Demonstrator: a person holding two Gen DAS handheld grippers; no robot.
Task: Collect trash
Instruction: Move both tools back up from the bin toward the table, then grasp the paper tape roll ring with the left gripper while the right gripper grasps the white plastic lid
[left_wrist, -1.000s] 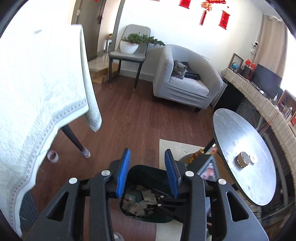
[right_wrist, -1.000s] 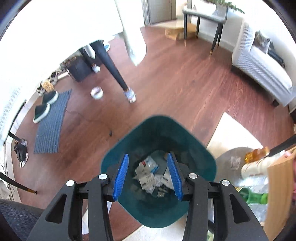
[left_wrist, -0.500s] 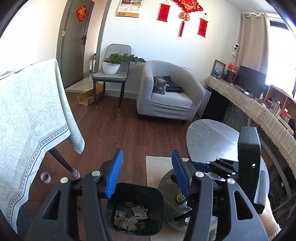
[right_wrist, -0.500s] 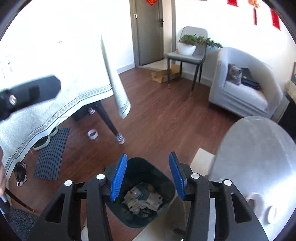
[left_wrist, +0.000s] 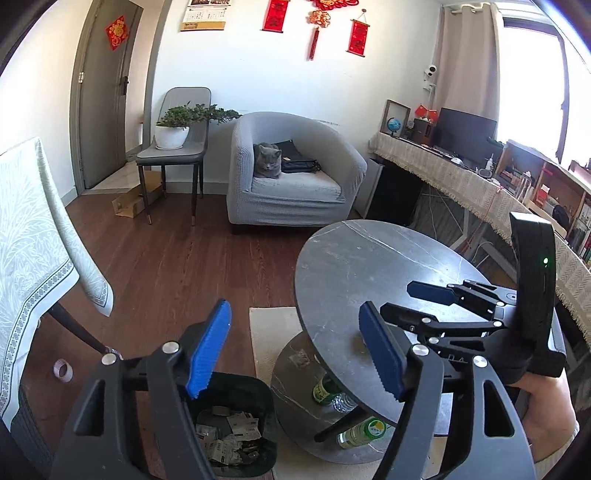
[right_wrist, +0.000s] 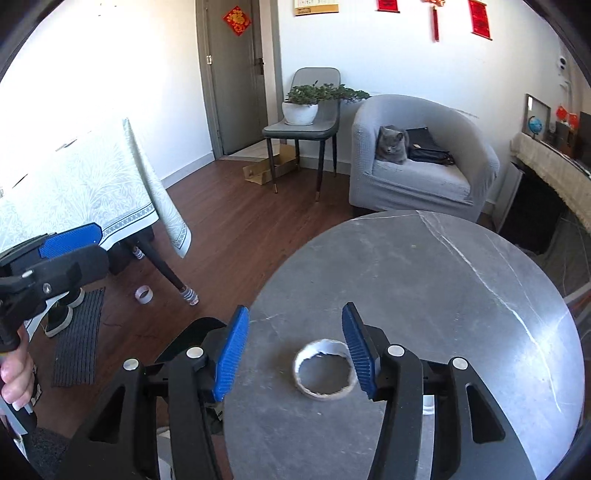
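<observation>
A dark green trash bin (left_wrist: 255, 391) with crumpled paper scraps (left_wrist: 229, 439) inside stands on the floor beside the round grey table (left_wrist: 369, 266); in the right wrist view only its rim (right_wrist: 192, 332) shows. An empty white tape ring (right_wrist: 323, 373) lies on the table (right_wrist: 443, 280). My right gripper (right_wrist: 295, 354) is open and empty, its blue pads either side of the ring, above it. My left gripper (left_wrist: 295, 354) is open and empty, above the bin and the table edge. The right gripper also shows in the left wrist view (left_wrist: 436, 295).
Green bottles (left_wrist: 325, 391) lie on the table's lower shelf. A tape roll (right_wrist: 144, 294) lies on the wood floor by the clothed table's leg (right_wrist: 166, 269). A grey armchair (right_wrist: 424, 166) holds a cat (right_wrist: 391, 144). A chair holds a plant (right_wrist: 306, 103). Shoes sit on a mat (right_wrist: 77, 347).
Both grippers have risen from over the bin and tilted up. The right one has moved over the round table, and now straddles the tape ring. Both stay open.
</observation>
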